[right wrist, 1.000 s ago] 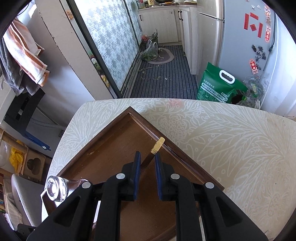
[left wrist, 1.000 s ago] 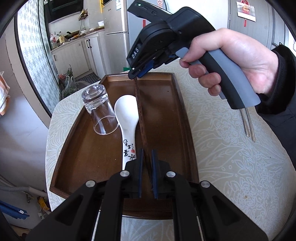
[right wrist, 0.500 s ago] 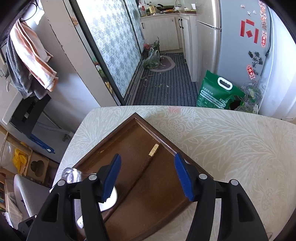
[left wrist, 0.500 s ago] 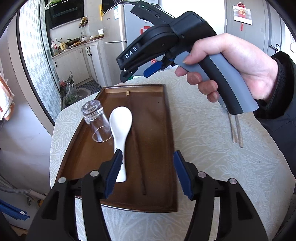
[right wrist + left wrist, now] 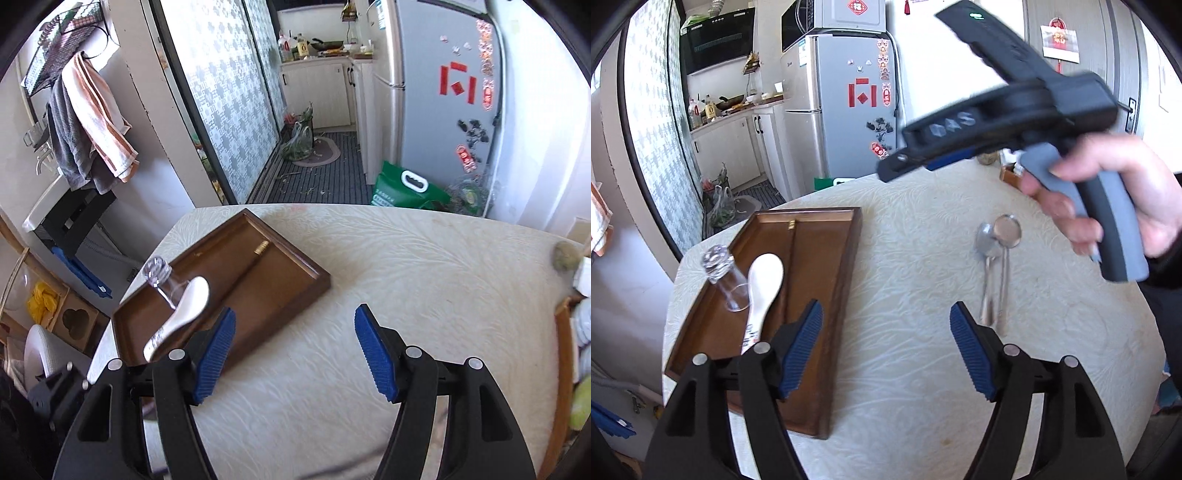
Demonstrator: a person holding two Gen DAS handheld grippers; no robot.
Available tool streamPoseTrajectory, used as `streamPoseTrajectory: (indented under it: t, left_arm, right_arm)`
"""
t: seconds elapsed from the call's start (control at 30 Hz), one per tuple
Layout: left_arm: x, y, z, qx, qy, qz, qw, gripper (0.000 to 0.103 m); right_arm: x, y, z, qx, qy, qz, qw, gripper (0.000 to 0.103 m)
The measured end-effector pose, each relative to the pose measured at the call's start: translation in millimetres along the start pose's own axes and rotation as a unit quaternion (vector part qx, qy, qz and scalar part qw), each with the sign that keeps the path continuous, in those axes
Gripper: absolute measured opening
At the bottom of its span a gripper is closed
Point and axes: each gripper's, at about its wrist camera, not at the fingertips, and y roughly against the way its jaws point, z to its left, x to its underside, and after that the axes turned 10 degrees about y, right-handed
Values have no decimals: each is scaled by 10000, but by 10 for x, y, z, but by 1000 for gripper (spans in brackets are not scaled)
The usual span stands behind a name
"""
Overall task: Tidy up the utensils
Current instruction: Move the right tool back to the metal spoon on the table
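The table [image 5: 923, 266], in cream patterned cloth, is carrying a wooden tray [image 5: 846, 280]. Two metal spoons [image 5: 995, 266] are lying alongside each other, well apart from it.

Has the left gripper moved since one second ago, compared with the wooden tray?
Yes. The left gripper has opened, lifted and shifted right: it now hangs beside the wooden tray's right rim.

Legible text: "DAS", blurred, on side of right tool [image 5: 916, 166] body. White spoon [image 5: 762, 291] handle carries dark characters, too small to read. Fridge [image 5: 849, 103] stickers and green bag [image 5: 406, 188] print unreadable.
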Motion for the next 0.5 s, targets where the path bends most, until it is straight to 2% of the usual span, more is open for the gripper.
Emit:
streamPoseTrajectory:
  t: [0.23, 0.37, 0.5]
  left_arm:
    - [9, -240, -478, 446, -391, 262, 9979, 74]
    - [93, -453, -740, 603, -680, 457, 9948, 74]
    - [121, -622, -852, 804, -708, 568, 9926, 74]
  right_arm:
    - [465, 426, -411, 51, -102, 3, 9999, 71]
    - [693, 465, -651, 79, -227, 121, 9996, 71]
    - [848, 389, -869, 56, -444, 253, 9987, 71]
